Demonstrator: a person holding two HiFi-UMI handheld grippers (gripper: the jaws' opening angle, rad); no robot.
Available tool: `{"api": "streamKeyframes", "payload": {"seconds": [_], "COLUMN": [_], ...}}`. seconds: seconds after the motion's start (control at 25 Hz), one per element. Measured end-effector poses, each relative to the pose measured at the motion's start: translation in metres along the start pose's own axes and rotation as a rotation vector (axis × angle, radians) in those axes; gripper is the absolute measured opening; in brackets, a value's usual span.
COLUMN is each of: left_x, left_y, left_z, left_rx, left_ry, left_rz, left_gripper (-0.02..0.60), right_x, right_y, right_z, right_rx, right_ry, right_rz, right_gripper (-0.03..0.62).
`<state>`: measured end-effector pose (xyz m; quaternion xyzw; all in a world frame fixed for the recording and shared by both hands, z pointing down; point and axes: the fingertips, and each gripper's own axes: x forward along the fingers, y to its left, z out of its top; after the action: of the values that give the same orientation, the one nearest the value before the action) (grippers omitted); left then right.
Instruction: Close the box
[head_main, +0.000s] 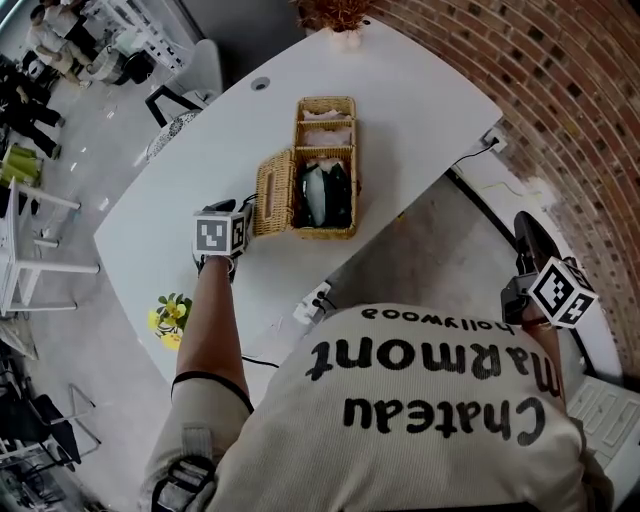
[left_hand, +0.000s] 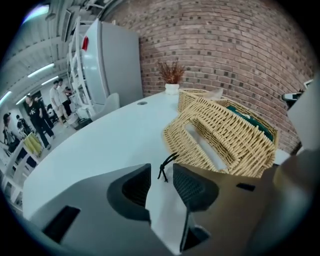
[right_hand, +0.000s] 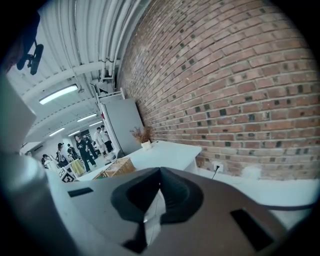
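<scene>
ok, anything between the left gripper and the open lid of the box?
Nothing solid visible: only bare table and a thin black cord loop lie between the left gripper and the wicker lid.

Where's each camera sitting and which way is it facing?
Head view: on the head, facing steeply down at white table and open wicker box; left arm, shirt show.
Left gripper view: on left gripper, facing the box's lid over open jaws.
Right gripper view: on right gripper, jaws together, facing brick wall.
Shared: all three show the box.
</scene>
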<state>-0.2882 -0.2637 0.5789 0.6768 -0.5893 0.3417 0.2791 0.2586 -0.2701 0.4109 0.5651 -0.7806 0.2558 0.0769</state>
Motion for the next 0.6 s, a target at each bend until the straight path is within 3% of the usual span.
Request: {"api": "streamKeyframes", "payload": {"seconds": [0.6], "left_x": [0.022], "left_y": [-0.001], "left_z": [-0.005], "left_rx": [0.223], "left_ry": [0.137], "left_rz": [-0.131], "left_gripper": [0.146], "right_x": [0.002], "right_y": [0.004], "right_z": [-0.006], "right_rx": [-0.029], "right_ry": [0.03], "right_rz": [-0.038], "right_gripper": [0.003]}}
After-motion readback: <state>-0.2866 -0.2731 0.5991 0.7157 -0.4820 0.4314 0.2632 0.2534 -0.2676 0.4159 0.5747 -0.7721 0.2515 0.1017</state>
